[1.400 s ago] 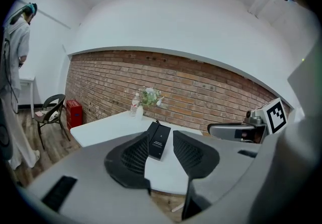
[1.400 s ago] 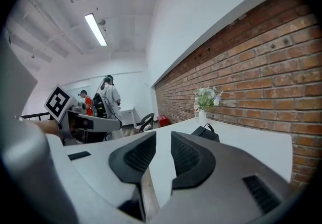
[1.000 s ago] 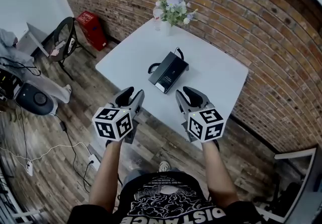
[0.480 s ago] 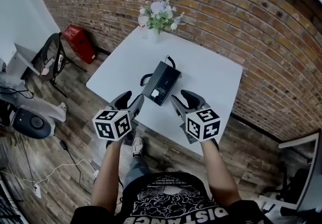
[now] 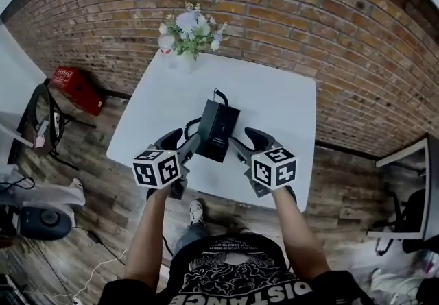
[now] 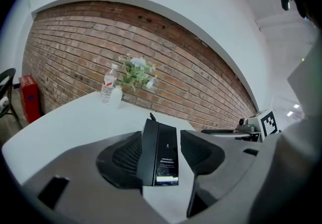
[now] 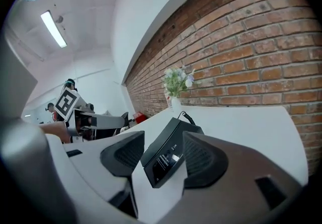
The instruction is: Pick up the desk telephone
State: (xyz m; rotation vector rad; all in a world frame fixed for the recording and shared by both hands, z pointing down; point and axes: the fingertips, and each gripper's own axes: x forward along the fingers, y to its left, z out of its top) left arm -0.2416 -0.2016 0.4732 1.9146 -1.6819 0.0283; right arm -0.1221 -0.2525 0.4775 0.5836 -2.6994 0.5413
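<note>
Table [image 5: 281,105], telephone [image 5: 218,130] ungripped between opening left tongs [image 5: 180,140], opening right tongs [image 5: 248,140], bottle [image 6: 106,84] in left gripper view

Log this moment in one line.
phone: on table | left hand-held gripper: opening, phone between jaws, ungripped | right hand-held gripper: same

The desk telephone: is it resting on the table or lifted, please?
Resting: the desk telephone lies flat on the table, no gap beneath.

The surface [image 5: 281,101] is viewed steeply from overhead. Low and close, the same telephone [image 7: 167,155] is framed between each gripper view's fingers [image 6: 201,152].
</note>
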